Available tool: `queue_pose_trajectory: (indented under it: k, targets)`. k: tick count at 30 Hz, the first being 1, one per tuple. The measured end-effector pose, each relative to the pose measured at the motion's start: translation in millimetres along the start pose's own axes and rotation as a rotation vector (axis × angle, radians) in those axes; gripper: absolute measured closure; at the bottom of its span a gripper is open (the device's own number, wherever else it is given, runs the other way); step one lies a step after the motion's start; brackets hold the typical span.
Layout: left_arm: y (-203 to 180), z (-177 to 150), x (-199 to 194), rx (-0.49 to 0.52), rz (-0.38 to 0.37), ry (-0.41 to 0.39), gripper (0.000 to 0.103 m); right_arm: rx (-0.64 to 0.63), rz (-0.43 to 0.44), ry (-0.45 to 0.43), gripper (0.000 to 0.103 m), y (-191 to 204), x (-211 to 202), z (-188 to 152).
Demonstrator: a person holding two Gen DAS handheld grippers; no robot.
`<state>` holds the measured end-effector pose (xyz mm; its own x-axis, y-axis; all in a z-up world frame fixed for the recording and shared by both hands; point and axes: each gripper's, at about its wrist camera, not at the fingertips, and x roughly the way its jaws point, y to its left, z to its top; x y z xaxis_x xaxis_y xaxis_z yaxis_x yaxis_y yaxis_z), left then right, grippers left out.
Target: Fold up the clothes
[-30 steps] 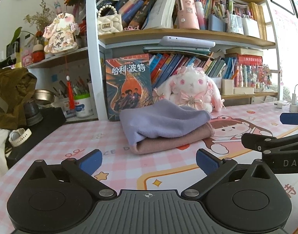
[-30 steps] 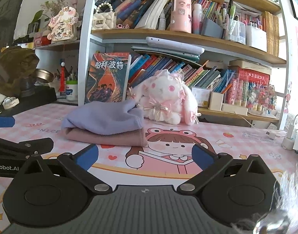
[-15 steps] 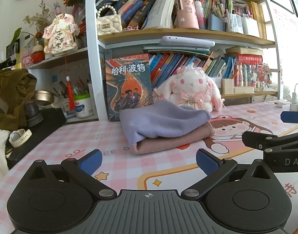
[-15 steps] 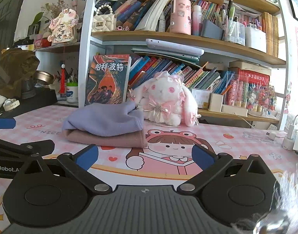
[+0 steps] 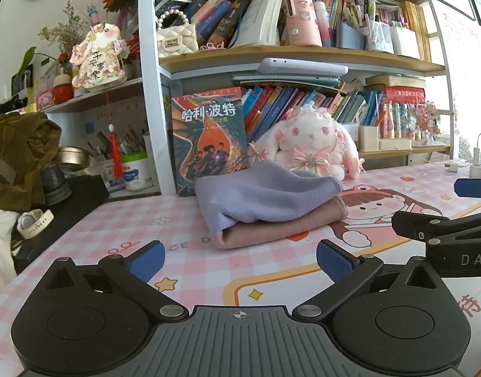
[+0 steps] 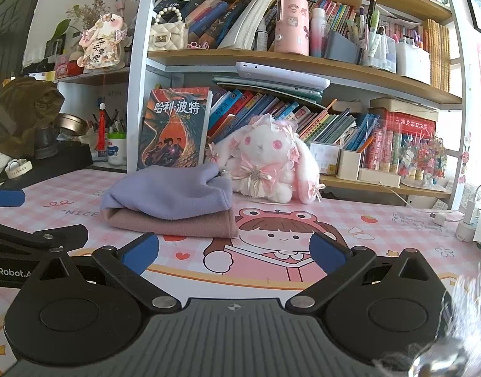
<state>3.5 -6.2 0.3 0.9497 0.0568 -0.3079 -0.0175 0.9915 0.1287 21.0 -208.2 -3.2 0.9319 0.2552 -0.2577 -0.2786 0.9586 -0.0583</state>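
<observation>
Folded clothes (image 5: 265, 201): purple piece stacked on pink, sitting mid-table (image 5: 190, 270) just ahead of plush bunny (image 5: 309, 144), edges roughly lined up; left gripper (image 5: 239, 260) and right gripper (image 6: 234, 251) both gaping wide, hovering short, bare mat between

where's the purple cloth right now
In both wrist views the purple cloth lies folded on top of the pink cloth, mid-table, just in front of the plush rabbit and the upright book.
</observation>
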Motion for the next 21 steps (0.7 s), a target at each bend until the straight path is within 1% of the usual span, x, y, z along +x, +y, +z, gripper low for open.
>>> queue_pose_trajectory:
  k: [21]
  targets:
    - [1.4, -0.6, 2.2, -0.016, -0.008, 0.012, 0.000, 0.001, 0.001, -0.004, 0.000, -0.4, 0.2, 0.0]
